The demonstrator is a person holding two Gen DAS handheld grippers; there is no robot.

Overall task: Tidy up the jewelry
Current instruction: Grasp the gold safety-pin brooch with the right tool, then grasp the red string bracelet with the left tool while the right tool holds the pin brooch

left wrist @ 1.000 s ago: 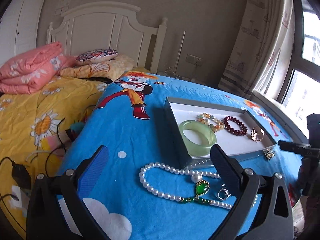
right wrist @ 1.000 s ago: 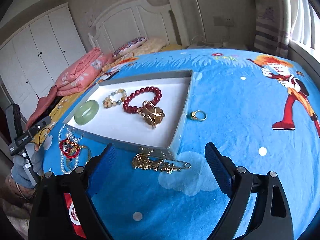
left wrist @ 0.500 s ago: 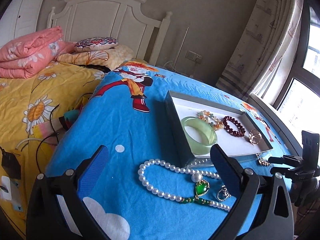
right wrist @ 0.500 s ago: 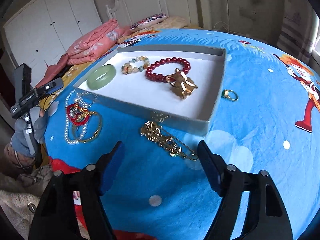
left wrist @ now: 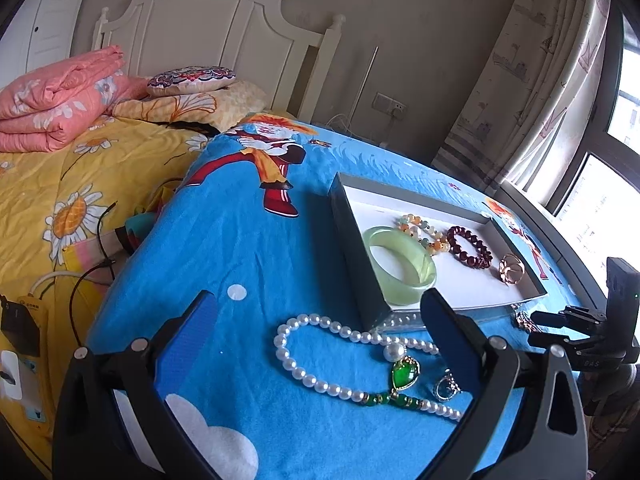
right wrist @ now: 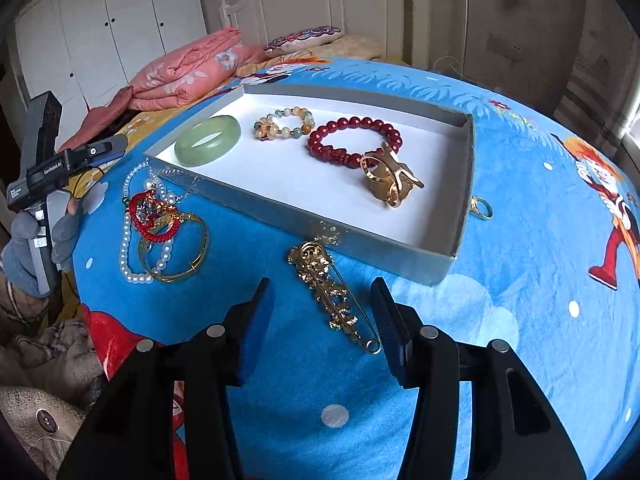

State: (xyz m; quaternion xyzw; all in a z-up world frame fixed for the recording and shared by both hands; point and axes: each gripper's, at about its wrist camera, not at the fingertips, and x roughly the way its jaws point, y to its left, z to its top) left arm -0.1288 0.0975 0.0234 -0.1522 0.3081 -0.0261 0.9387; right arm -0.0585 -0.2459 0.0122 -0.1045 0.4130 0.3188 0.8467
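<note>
Right gripper (right wrist: 322, 320) closing, jaws not yet touching the light, snaggy gold filigree brooch (right wrist: 332, 292) by the tray's front edge; pinch its stiff pin bar

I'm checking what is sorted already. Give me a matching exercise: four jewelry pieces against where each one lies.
Things:
1. pale green jade bangle
2. dark red bead bracelet
3. gold brooch pin
4. small gold ring

Places:
A. on the blue cloth, just past the box's right wall
B. in the grey box, at its left corner
C. on the cloth, between the right gripper's open jaws
D. in the box, against the gold clip

Pairs: 1-B, 2-D, 3-C, 4-A
</note>
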